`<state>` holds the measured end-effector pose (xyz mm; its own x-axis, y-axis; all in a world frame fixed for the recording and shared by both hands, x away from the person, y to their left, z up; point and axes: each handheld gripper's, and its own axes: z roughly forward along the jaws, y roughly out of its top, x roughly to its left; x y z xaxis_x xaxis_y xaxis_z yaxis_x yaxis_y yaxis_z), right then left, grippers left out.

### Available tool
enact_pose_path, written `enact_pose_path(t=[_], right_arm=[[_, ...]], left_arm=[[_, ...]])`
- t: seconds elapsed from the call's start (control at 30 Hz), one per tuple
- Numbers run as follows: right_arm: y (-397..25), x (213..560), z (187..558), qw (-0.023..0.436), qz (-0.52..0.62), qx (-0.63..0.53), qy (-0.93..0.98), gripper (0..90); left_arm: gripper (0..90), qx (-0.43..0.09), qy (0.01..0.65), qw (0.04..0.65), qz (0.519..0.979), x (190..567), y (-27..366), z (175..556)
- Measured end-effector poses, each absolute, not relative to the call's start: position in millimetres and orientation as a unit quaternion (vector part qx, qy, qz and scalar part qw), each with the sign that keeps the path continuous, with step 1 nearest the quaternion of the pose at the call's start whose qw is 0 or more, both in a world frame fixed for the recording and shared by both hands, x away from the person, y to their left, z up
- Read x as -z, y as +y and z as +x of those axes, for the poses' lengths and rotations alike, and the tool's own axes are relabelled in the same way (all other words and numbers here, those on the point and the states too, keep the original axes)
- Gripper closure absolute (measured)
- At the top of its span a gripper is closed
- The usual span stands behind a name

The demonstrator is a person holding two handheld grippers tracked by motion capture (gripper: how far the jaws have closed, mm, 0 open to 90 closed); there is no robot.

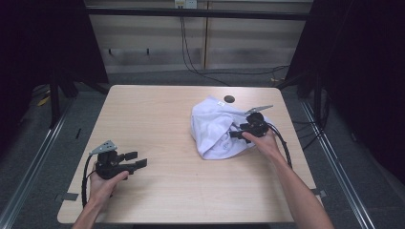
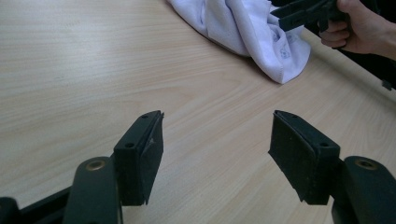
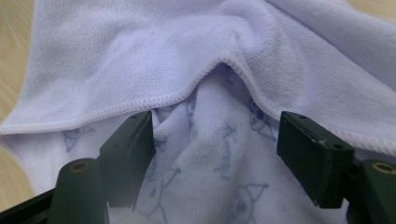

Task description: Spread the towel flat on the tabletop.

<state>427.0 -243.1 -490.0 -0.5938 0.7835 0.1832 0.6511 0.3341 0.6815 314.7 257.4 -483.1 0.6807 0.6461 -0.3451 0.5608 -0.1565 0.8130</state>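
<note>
A crumpled white towel (image 1: 215, 126) with faint blue prints lies on the right half of the wooden table (image 1: 157, 119). My right gripper (image 1: 235, 133) rests over its right side, open, jaws spread just above a printed fold (image 3: 210, 154) under a stitched hem (image 3: 154, 100). Near the table's front left corner my left gripper (image 1: 138, 160) is held open over bare wood, pointing right toward the towel (image 2: 252, 28). In the left gripper view, the space between its jaws (image 2: 217, 154) holds nothing, and the other hand (image 2: 359, 28) with its gripper shows at the top right.
A small dark round hole (image 1: 229, 99) sits in the tabletop just behind the towel. Black cables (image 1: 191, 57) run over the floor beyond the far edge. Metal rails (image 1: 33, 157) flank the table on both sides.
</note>
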Motion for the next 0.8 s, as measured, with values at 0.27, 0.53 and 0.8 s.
enact_pose_path(t=[0.27, 0.53, 0.8], right_arm=[[-232.3, 502.6, 424.7, 0.082, 0.443, -0.371, 0.812, 54.7], [-222.1, 503.7, 392.6, 0.078, 0.452, -0.389, 0.799, 80.4], [-213.2, 502.8, 357.0, 0.068, 0.428, -0.392, 0.812, 81.9]], left_arm=[[32.4, -0.039, 0.376, 0.508, 0.774, 478.8, 245.9, 317.5], [32.3, -0.047, 0.383, 0.501, 0.775, 479.3, 241.9, 313.8], [32.0, -0.046, 0.365, 0.5, 0.784, 475.1, 239.9, 296.2]])
